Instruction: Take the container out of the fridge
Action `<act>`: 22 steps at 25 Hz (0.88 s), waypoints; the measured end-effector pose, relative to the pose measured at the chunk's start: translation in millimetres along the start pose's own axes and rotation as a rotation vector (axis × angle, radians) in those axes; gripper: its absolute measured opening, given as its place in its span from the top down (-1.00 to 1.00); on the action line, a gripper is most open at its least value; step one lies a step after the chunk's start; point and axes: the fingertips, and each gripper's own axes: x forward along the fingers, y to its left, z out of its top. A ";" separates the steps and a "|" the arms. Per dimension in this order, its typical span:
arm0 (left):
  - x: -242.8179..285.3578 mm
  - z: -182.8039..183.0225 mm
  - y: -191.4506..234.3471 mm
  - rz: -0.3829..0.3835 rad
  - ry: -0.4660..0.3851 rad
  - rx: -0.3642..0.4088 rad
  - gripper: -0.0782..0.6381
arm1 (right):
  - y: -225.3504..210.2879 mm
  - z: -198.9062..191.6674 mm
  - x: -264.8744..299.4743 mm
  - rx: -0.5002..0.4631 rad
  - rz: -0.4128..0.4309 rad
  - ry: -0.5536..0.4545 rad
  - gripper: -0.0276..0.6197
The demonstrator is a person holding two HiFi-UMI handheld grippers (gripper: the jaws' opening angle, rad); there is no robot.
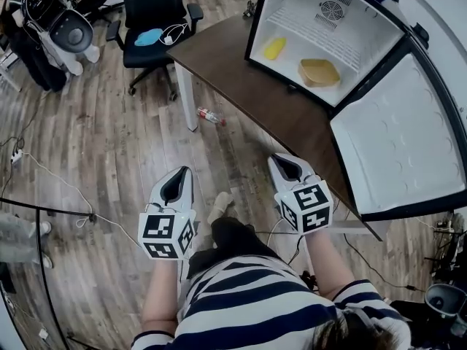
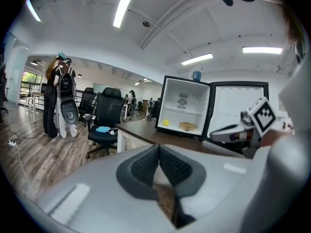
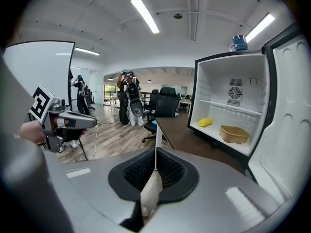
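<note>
The fridge stands open on the desk, its door swung wide to the hinge side. The container, a shallow tan tub, sits on the fridge floor below the shelf, toward the front and on the door side. A small yellow thing lies apart from it on the other side of the fridge floor.

Both grippers hang low in front of the fridge, well short of its opening. The left claw is pressed together with nothing in it. The right claw is pressed together as well and also empty. No reach has begun, so the task looks to be at its start.

The right claw is the nearer one to the fridge and lines up better with the container, so it seems the natural one to use.

To do the reach well:
- Spread the claw before it enters the fridge, not inside, where the shelf leaves little headroom.
- Come in level and straight at the container's near wall, one jaw inside the rim and one outside.
- Pinch the wall firmly; a thin tub like this may flex or tip if caught by a corner.
- Lift only enough to clear the fridge's front lip, then draw straight out, keeping off the door and the yellow thing.
</note>
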 end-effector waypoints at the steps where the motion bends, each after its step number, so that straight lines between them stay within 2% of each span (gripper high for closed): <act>1: 8.1 3.8 4.2 0.002 -0.002 0.001 0.78 | -2.7 4.6 10.1 -0.005 0.004 -0.006 0.92; 7: 61.7 29.7 19.7 -0.040 0.010 0.038 0.78 | -22.5 34.6 76.7 -0.016 0.015 -0.044 0.90; 11: 106.5 43.3 25.3 -0.068 0.031 0.054 0.78 | -44.2 41.9 116.2 -0.001 0.020 -0.020 0.84; 22: 224.2 66.0 15.1 -0.179 0.084 0.074 0.78 | -161.1 42.9 170.4 0.045 -0.153 0.031 0.79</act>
